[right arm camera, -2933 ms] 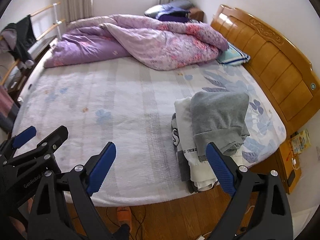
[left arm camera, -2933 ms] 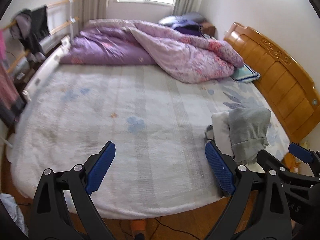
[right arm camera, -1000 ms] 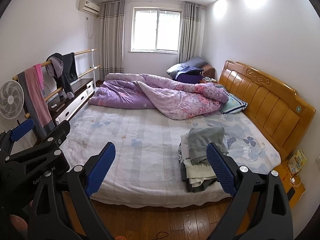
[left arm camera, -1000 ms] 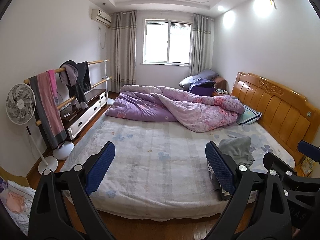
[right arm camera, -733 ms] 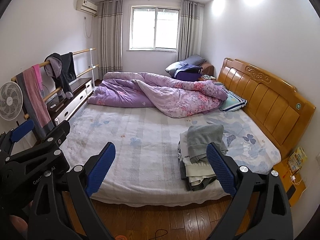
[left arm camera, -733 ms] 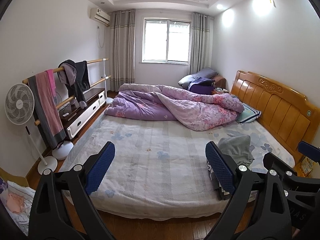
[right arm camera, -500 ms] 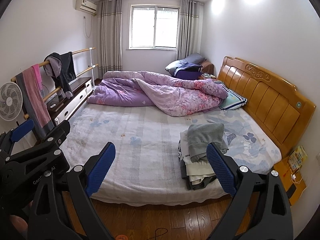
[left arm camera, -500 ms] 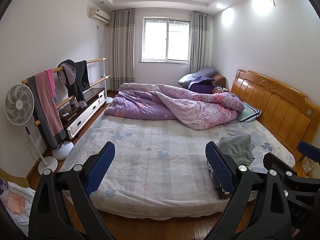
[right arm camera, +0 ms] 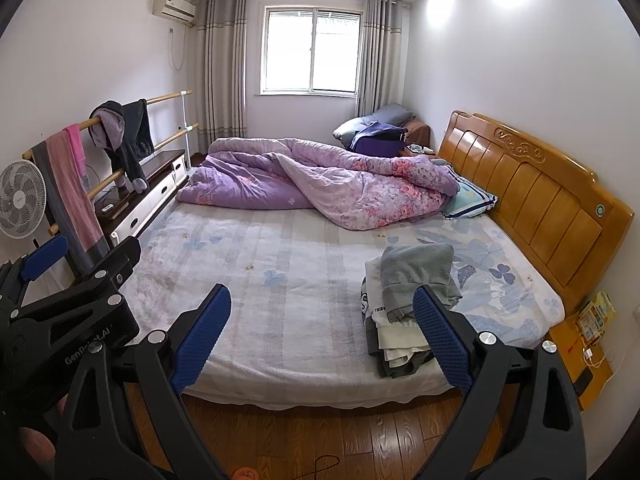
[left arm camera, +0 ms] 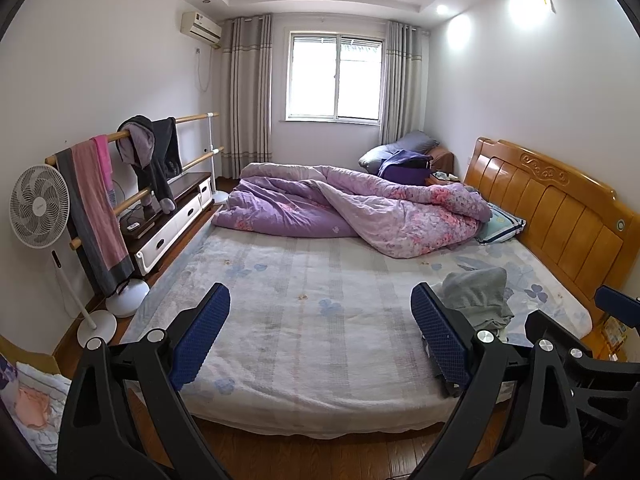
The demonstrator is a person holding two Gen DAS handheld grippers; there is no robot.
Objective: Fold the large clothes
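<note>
A stack of folded clothes (right arm camera: 412,296) with a grey garment on top lies on the bed's near right part; it also shows in the left wrist view (left arm camera: 476,300). My left gripper (left arm camera: 320,340) is open and empty, held off the foot of the bed (left arm camera: 304,308). My right gripper (right arm camera: 320,340) is open and empty, also off the bed's near edge, with its right finger in front of the stack. The left gripper's body shows at the left of the right wrist view.
A crumpled purple quilt (right arm camera: 320,184) covers the far half of the bed. A wooden headboard (right arm camera: 540,200) is on the right. A rail with hanging clothes (left arm camera: 120,168), a fan (left arm camera: 38,208) and a low cabinet (left arm camera: 172,216) line the left wall. Wooden floor lies below.
Both grippers have drawn back from the bed and tilted up, so the whole room now shows. Both stay open and empty. In the last second the view barely shifts.
</note>
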